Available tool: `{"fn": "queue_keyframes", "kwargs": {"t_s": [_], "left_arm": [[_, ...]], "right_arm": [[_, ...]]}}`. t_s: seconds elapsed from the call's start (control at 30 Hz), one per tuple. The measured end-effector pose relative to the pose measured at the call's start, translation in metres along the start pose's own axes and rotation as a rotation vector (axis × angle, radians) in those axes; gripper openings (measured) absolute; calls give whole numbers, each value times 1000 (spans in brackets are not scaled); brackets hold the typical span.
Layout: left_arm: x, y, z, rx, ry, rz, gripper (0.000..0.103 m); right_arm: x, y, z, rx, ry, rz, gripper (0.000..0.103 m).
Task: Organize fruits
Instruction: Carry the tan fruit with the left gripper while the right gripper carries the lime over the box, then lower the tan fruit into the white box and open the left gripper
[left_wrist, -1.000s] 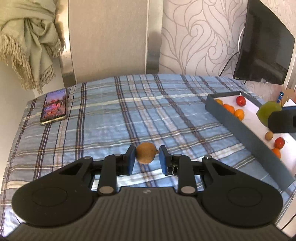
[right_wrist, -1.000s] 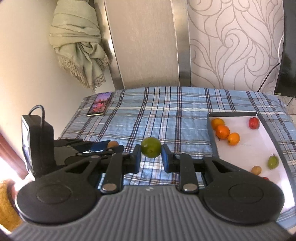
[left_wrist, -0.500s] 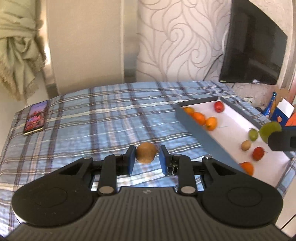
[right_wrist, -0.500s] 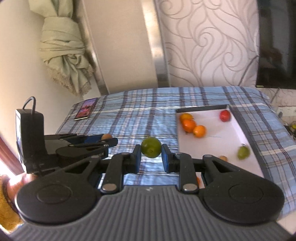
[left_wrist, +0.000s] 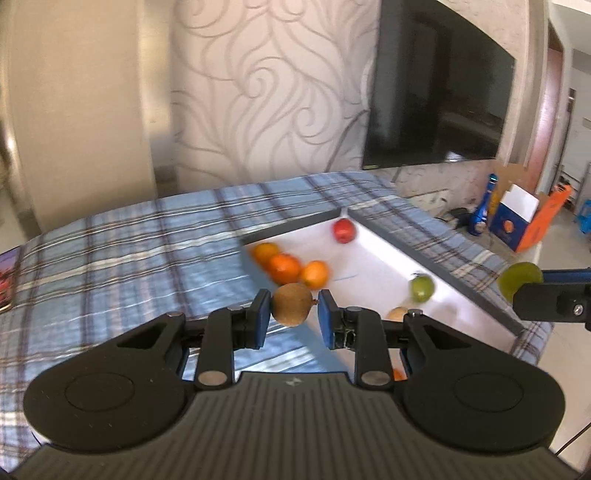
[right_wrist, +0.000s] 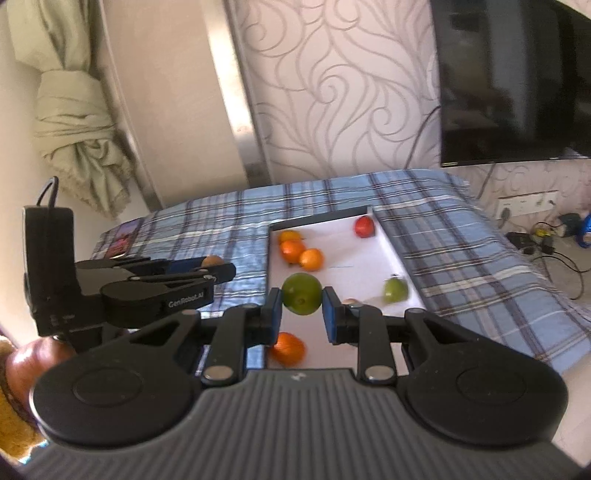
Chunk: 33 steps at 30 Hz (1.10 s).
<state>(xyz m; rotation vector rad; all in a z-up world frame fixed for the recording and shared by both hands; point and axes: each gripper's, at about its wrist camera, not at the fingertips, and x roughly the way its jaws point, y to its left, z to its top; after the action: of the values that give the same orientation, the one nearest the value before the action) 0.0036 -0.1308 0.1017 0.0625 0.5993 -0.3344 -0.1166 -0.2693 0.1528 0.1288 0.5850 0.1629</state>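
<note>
My left gripper (left_wrist: 291, 320) is shut on a brown kiwi (left_wrist: 291, 303), held above the near left edge of the white tray (left_wrist: 376, 254). My right gripper (right_wrist: 301, 311) is shut on a green lime (right_wrist: 301, 293), held above the tray (right_wrist: 340, 243). The tray holds three oranges (right_wrist: 297, 251), a red fruit (right_wrist: 364, 226), a green fruit (right_wrist: 395, 290), a brownish fruit (left_wrist: 397, 314) and another orange (right_wrist: 288, 347) under my right fingers. The right gripper with the lime (left_wrist: 517, 278) shows at the right edge of the left wrist view.
The tray lies on a blue plaid cloth (right_wrist: 207, 229). A phone (right_wrist: 123, 240) lies at the far left of the cloth. A TV (right_wrist: 513, 77) hangs on the patterned wall. Boxes and a blue bottle (left_wrist: 484, 210) stand on the floor right of the table.
Both grippers have swung right with their fruits, so the tray now sits in the middle of both views. Both grips are unchanged.
</note>
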Motion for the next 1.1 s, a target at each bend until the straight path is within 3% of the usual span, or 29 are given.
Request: {"fn": "queue_keyframes", "kwargs": {"t_s": [0.3,0.6,0.77,0.87,1.1], "left_arm": [[48,-37,8,45,56,-66,32],[93,-57,11,70,101,-72,32],[98,-62,12,87,97,-70,33],[97,-64,14,94,92,-68,47],[64,-65,28,123,11,-65,48]], "right_arm": [[-21,-27,-7,58,-32,-91,27],[-28,-31,-10,70,-36,-139,27],[-28,-32,-10,69,-32,-150,27],[-27,-31,-9,69,-32,-150,27],[-21,-34,-6,69,-33,-137,27]]}}
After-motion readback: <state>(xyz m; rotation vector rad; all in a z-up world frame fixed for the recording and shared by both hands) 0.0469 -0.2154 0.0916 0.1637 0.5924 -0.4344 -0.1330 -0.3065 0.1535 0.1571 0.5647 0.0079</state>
